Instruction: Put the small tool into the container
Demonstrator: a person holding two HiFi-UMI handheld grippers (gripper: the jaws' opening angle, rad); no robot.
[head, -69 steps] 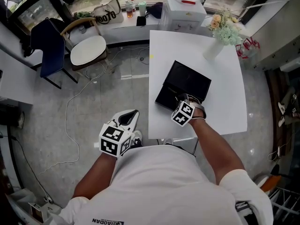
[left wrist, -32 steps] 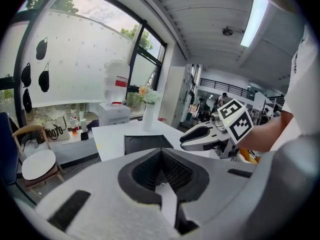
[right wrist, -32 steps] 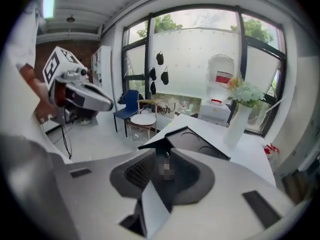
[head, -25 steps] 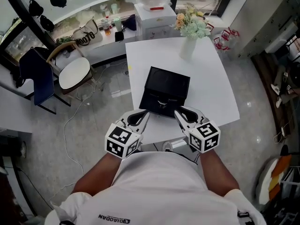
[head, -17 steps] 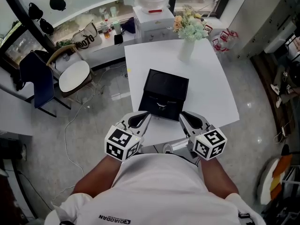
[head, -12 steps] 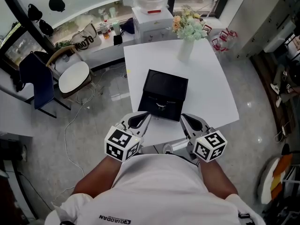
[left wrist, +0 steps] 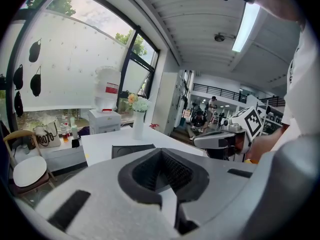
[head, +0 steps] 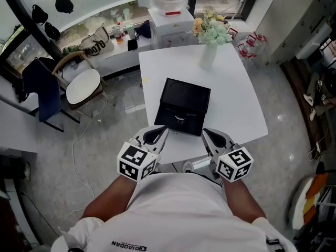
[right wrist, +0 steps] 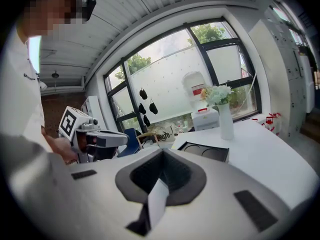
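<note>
Hands off: my left gripper [head: 152,134] and right gripper [head: 212,137] are both carrying nothing.
I am holding them at six o'clock of the black container [head: 184,96] on the white table [head: 231,88], clear of it, each with its jaws pressed together. A small pale thing, which I am taking for the small tool [head: 180,118], is lying in the container's six o'clock compartment. I am judging the placing done; next calls only for a closer look to confirm.

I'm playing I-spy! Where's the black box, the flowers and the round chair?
black box [head: 185,98], head view, its dark top.
flowers [head: 212,32], head view, the blossoms.
round chair [head: 84,86], head view, its white seat.
</note>
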